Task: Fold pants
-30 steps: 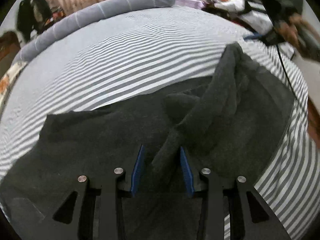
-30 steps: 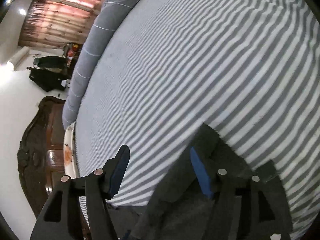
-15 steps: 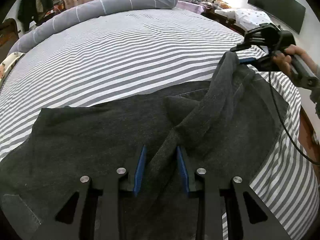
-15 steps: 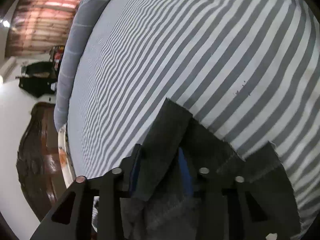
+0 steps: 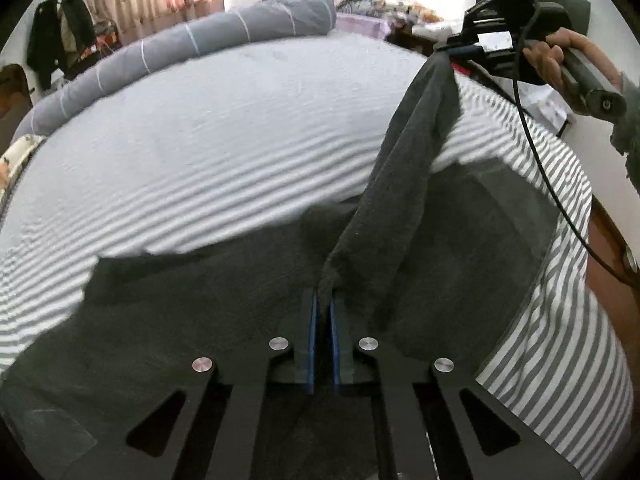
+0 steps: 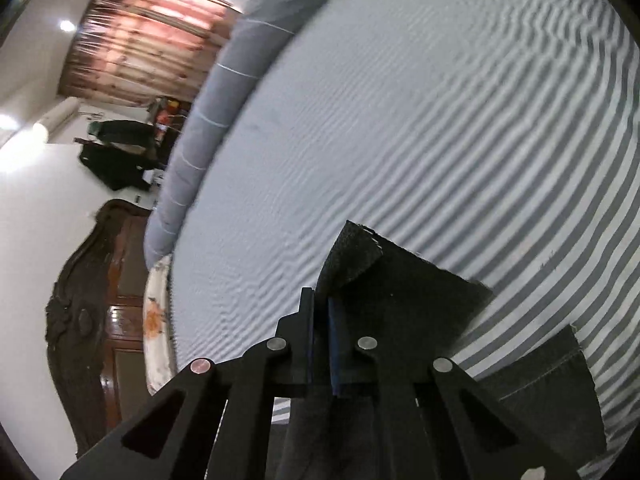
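Both clamped now: left gripper (image 5: 323, 304) and right gripper (image 6: 321, 308), jaws just closed, pinching the dark pants (image 5: 404, 184) edge, raised off the striped bed (image 5: 224, 140); ready for folding over.

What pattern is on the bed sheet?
Grey and white stripes on the sheet, clearest in the right wrist view.

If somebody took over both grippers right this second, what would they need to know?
Left gripper: shut on a fold of the dark pants; its jaws have just closed.
Right gripper: shut on a pant-leg end, raised above the striped bed; jaws have just closed.
Cloth stretches between both grippers; the rest lies on the bed.
Done: both grips.
Left: carry the leg over, lay it flat, finish folding.
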Demonstrator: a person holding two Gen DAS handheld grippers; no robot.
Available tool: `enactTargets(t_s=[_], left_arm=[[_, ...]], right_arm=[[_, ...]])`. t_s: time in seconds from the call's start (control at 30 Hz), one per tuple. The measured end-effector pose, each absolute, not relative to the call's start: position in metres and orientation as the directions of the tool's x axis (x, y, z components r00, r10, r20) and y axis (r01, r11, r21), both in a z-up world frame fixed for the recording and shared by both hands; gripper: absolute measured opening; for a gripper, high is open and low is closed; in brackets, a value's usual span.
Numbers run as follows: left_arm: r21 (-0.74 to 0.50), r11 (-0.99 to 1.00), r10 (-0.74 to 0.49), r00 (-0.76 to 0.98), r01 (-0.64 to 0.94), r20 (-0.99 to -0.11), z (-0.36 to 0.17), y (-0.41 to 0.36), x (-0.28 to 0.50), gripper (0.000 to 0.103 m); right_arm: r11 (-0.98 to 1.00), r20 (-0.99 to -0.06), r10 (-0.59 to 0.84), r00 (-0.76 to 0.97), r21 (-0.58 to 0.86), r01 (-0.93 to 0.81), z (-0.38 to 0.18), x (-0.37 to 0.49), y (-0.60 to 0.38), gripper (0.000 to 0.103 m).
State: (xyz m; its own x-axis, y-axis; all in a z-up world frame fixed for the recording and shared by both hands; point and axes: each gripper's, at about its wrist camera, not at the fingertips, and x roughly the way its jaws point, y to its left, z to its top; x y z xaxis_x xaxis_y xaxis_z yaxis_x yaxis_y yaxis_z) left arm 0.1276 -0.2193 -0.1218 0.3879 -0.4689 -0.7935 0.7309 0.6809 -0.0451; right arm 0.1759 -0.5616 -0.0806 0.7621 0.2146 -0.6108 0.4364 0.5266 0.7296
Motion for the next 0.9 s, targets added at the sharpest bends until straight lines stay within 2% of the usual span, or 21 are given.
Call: enactTargets(t_s=[0.1,0.23,0.37,0.47,0.63,0.83,0.9], left_arm=[[-0.069,0.677,-0.516,0.405,0.733,-0.755,-0.098,-0.212,0.127,0.005],[-0.062,0.613,-0.565,0.381,0.788,-0.732,-0.082,-0.216,0.109,0.005],[-0.027,0.523,-0.526,0.298,0.852,-0.796,-0.113,-0.231,0.081,0.005],[-0.005,0.488,-0.47,0.258,0.873,-0.844,-0.145,-0.235,0.066,0.005],[-0.006,0.467,-0.462,0.239,0.884,-0.854,-0.154,-0.235,0.055,0.005],[-0.084,0.441,-0.544,0.191,0.894,-0.817,-0.124,-0.225,0.057,0.005],[-0.123,0.418,-0.569,0.154,0.9,-0.808,-0.117,-0.22,0.055,0.005]], right_arm=[[0.582,-0.619,0.157,0.77,0.688,0.434,-0.052,0.152,-0.562,0.007],[0.632,-0.702,0.053,0.71,0.574,0.521,-0.049,0.101,-0.566,0.007],[0.635,-0.847,-0.008,0.532,0.407,0.657,-0.102,0.046,-0.566,0.007],[0.609,-0.906,0.011,0.423,0.341,0.716,-0.155,0.019,-0.561,0.007],[0.584,-0.914,0.01,0.405,0.334,0.74,-0.188,0.013,-0.558,0.007],[0.602,-0.882,-0.032,0.469,0.358,0.714,-0.161,0.007,-0.56,0.007],[0.617,-0.886,-0.07,0.459,0.323,0.718,-0.152,0.005,-0.558,0.007]])
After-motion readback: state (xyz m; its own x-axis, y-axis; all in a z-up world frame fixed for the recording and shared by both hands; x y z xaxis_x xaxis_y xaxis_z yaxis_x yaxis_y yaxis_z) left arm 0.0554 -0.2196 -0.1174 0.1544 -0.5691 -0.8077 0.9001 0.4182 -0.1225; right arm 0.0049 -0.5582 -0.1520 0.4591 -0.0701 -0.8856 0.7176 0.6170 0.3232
